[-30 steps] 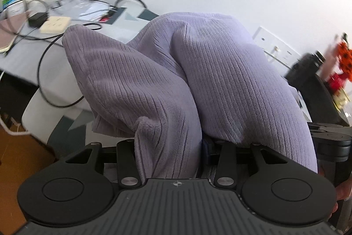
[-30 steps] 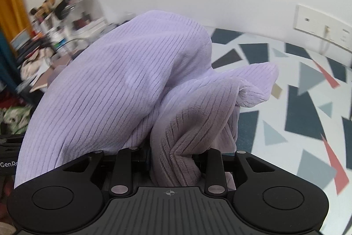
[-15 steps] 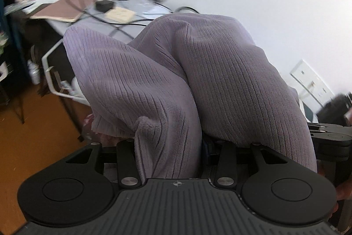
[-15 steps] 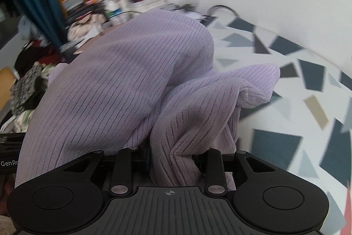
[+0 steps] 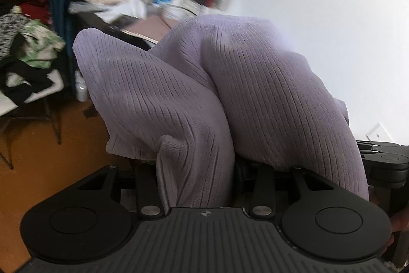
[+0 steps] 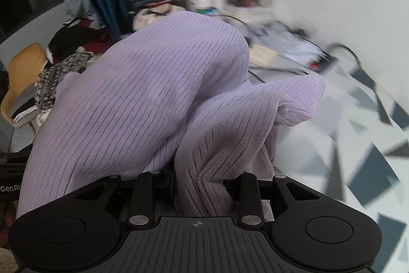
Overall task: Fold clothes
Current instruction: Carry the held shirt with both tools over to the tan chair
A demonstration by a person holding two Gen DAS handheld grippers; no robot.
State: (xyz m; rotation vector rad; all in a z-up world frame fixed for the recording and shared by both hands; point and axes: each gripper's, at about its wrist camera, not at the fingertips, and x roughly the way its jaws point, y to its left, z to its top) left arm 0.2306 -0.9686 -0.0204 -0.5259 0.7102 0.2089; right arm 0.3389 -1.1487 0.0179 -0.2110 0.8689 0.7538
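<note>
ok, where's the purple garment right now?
The purple garment fills the centre of both wrist views, bunched between the jaws of the left gripper and the right gripper, held up off the patterned table at lower right.

Lilac ribbed fleece garment (image 5: 225, 83), soft and plush, bunched into thick rounded folds and lifted off the surface. Drapes forward in two humps with a deep crease between; one rolled end (image 6: 296, 99) juts out sideways.
</note>
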